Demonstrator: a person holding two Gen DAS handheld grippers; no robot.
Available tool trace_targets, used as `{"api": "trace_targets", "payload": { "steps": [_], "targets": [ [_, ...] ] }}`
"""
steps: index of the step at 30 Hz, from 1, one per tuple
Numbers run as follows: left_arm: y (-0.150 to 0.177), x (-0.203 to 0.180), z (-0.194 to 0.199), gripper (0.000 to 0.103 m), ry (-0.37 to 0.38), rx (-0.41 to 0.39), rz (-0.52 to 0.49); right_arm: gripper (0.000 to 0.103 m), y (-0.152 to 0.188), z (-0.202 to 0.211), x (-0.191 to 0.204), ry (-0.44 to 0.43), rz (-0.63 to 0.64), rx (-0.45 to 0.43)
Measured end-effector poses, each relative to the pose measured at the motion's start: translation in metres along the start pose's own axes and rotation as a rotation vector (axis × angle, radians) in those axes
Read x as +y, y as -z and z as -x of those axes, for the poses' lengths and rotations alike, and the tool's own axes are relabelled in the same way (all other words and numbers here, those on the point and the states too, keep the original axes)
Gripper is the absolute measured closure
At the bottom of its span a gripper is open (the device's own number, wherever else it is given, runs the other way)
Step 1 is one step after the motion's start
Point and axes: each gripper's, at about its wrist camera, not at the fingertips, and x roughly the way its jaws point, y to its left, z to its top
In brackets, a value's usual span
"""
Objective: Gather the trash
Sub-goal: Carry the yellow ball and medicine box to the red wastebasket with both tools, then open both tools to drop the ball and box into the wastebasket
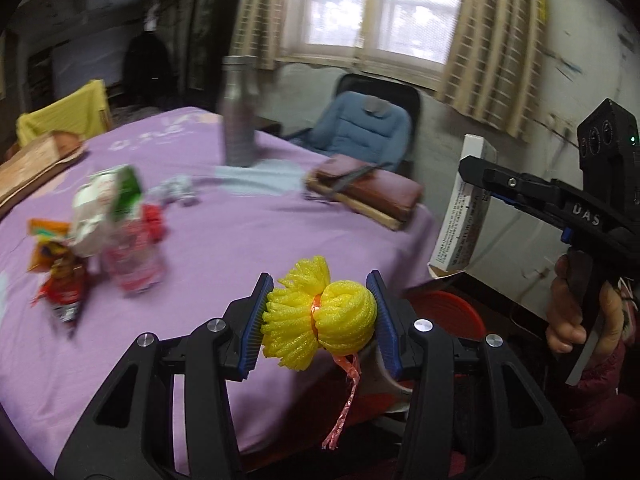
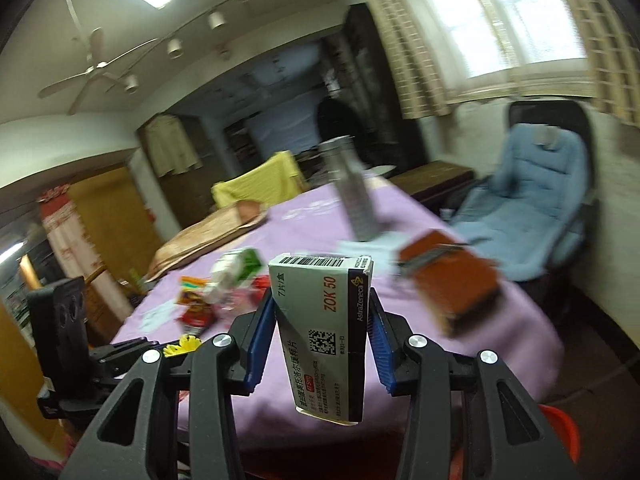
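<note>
Left gripper (image 1: pixel 319 322): blue pads clamped on a yellow foam net (image 1: pixel 318 314) tied at its middle, a pink strip hanging below it; held just past the near edge of the purple tablecloth (image 1: pixel 224 264);
Right gripper (image 2: pixel 321 330): pads clamped on both sides of a white medicine box (image 2: pixel 324 332), upright and slightly tilted, barcode on top, lower flap open; seen from the left, the same box hangs off the table's right side, above an orange-red round bin (image 1: pixel 448 312);
A hand (image 1: pixel 576 312) grips the right tool's handle;
Remaining on the cloth, far left: a white-and-green carton (image 1: pixel 106 204), a clear bottle with red label (image 1: pixel 134 260), red snack wrappers (image 1: pixel 58 280), a crumpled grey scrap (image 1: pixel 176 190);
Also on the table: grey metal bottle (image 1: pixel 238 112), upright; brown wallet-like case (image 1: pixel 368 188); brown bag (image 1: pixel 36 164);
Behind: chair with blue cushion (image 1: pixel 360 128); curtained window (image 1: pixel 384 8); details blurred
</note>
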Motion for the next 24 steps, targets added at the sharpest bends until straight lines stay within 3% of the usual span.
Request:
{"api": "trace_targets", "payload": {
  "steps": [6, 11, 13, 15, 21, 24],
  "targets": [
    [-0.009, -0.070, -0.048, 0.055, 0.115, 0.074, -0.119, 0.059, 0.029, 0.039, -0.075, 0.167, -0.072, -0.007],
    [-0.012, -0.122, -0.096, 0.055, 0.193, 0.162, -0.194, 0.057, 0.071, 0.041, -0.136, 0.298, -0.126, 0.077],
    [-0.010, -0.140, -0.113, 0.055, 0.219, 0.186, -0.219, 0.019, 0.094, 0.027, -0.160, 0.361, -0.146, 0.170],
    [-0.008, -0.156, -0.129, 0.055, 0.242, 0.211, -0.241, 0.018, 0.109, 0.024, -0.175, 0.372, -0.168, 0.184],
    [-0.002, -0.189, -0.165, 0.051, 0.294, 0.284, -0.282, 0.018, 0.115, 0.054, -0.214, 0.429, -0.251, 0.076],
    [-0.002, -0.200, -0.170, 0.029, 0.293, 0.282, -0.298, 0.018, 0.116, 0.071, -0.227, 0.436, -0.296, 0.023]
  ]
}}
